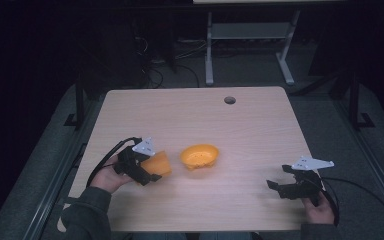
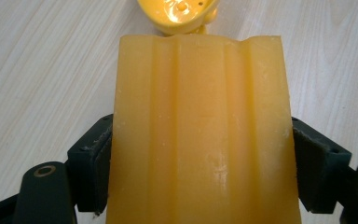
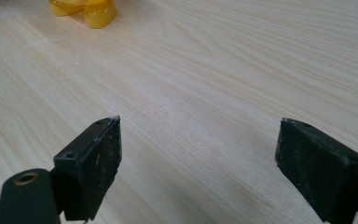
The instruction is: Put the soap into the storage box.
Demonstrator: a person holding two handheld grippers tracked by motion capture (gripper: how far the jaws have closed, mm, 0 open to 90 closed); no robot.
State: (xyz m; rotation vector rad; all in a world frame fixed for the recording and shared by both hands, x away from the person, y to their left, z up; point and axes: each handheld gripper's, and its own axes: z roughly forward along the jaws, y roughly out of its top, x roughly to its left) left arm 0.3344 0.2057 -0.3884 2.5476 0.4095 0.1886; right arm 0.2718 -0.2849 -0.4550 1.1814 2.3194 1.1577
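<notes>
Desk (image 1: 250,125): pale wood-grain laminate with rounded corners and a round cable hole (image 1: 229,100) near the far edge; fine white specks show on it in the right gripper view.
Floor: grey carpet around the desk, with white legs of another table (image 1: 209,50) beyond the far edge and loose cables beside them.
Left gripper (image 1: 147,170): black, with a grey three-cornered plate on top, near the desk's left edge; its jaws are clamped on the orange block, one pad pressed against each side.
Right gripper (image 1: 278,189): black, near the desk's near right corner; its jaws stand wide apart with nothing between them, bare desk showing through the gap in the right gripper view.
Orange block (image 2: 200,135): waxy, slightly translucent yellow-orange slab with shallow lengthwise ridges and a wavy far end; in the high view it shows as a small orange wedge ahead of the left hand (image 1: 109,177).
Orange bowl (image 1: 199,156): smooth, glossy plastic, round and shallow, toward the middle of the desk, just beyond the block's far end and between the two grippers.
View differences: the left gripper view shows the block's ridges and the bowl's shiny inside; the right gripper view catches the bowl's edge at its top left, well apart from its own jaws.
In the way: the block hides most of the bowl from the left gripper view.
</notes>
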